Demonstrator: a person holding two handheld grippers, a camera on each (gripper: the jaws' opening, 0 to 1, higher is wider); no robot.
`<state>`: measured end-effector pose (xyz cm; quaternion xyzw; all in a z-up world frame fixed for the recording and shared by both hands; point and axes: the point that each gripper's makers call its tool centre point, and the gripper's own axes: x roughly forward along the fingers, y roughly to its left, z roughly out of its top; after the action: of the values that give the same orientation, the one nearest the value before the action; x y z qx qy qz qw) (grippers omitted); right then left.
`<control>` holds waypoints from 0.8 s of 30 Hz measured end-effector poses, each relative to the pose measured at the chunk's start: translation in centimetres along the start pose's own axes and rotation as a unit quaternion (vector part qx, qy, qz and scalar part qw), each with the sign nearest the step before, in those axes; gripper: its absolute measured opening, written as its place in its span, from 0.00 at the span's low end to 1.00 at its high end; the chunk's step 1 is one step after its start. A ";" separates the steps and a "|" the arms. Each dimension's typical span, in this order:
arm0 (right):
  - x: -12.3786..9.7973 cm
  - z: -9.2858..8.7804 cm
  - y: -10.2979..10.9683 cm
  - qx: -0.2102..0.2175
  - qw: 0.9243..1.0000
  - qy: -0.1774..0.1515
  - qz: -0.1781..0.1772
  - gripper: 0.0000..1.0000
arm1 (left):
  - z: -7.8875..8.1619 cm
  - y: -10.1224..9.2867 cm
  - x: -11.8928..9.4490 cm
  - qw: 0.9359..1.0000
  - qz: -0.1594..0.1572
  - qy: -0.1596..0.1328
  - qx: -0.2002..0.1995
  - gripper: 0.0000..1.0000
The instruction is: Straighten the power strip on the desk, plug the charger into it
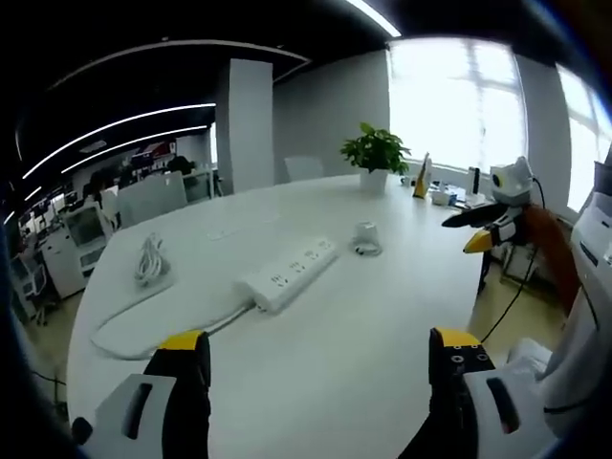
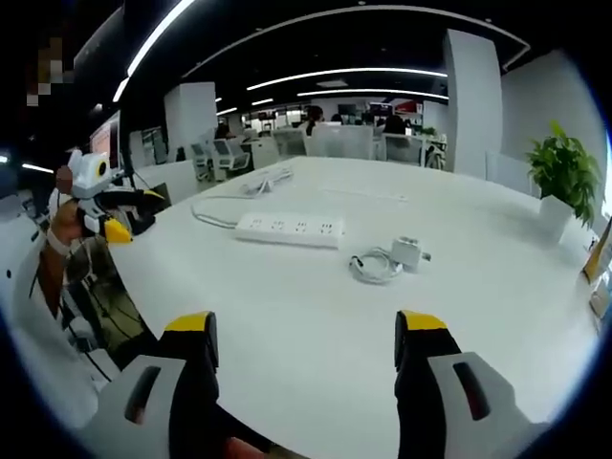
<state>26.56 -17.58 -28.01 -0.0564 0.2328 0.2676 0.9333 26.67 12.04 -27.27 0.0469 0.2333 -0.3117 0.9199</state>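
A white power strip (image 1: pixel 289 273) lies slanted on the white desk (image 1: pixel 335 354), its cord (image 1: pixel 172 337) looping off toward the near left. A white charger (image 1: pixel 366 237) with a coiled cable rests just beyond its far end. In the right gripper view the power strip (image 2: pixel 290 229) lies crosswise, with the charger (image 2: pixel 409 251) and its cable coil (image 2: pixel 371 267) to the right. My left gripper (image 1: pixel 320 359) is open above the desk's near part, short of the strip. My right gripper (image 2: pixel 306 344) is open over bare desk. The other gripper (image 1: pixel 492 225) enters at the right of the left view.
A potted plant (image 1: pixel 375 155) stands at the desk's far edge beside small items (image 1: pixel 435 191). A bundled white cable (image 1: pixel 150 258) lies left of the strip. Chairs (image 1: pixel 151 196) line the far side. The left gripper (image 2: pixel 105 215) and a person's arm show at the right view's left.
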 end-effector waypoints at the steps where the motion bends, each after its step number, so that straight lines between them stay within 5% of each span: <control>1: 0.0 -0.1 0.0 0.001 1.000 0.002 0.000 0.74 | 0.1 0.1 0.3 1.000 -0.002 0.000 0.001 0.95; 12: 0.2 -0.5 0.0 0.008 1.000 0.003 0.002 0.73 | 1.7 1.0 5.0 0.997 -0.030 0.024 0.062 0.95; 24: 1.3 -0.8 -0.1 0.020 1.000 0.009 0.013 0.71 | 2.3 3.8 11.1 0.995 -0.059 0.048 0.061 0.94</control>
<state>27.26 -17.21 -29.34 -0.0372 0.2473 0.2745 0.9285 37.58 8.45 -30.53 0.1039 0.2601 -0.3762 0.8832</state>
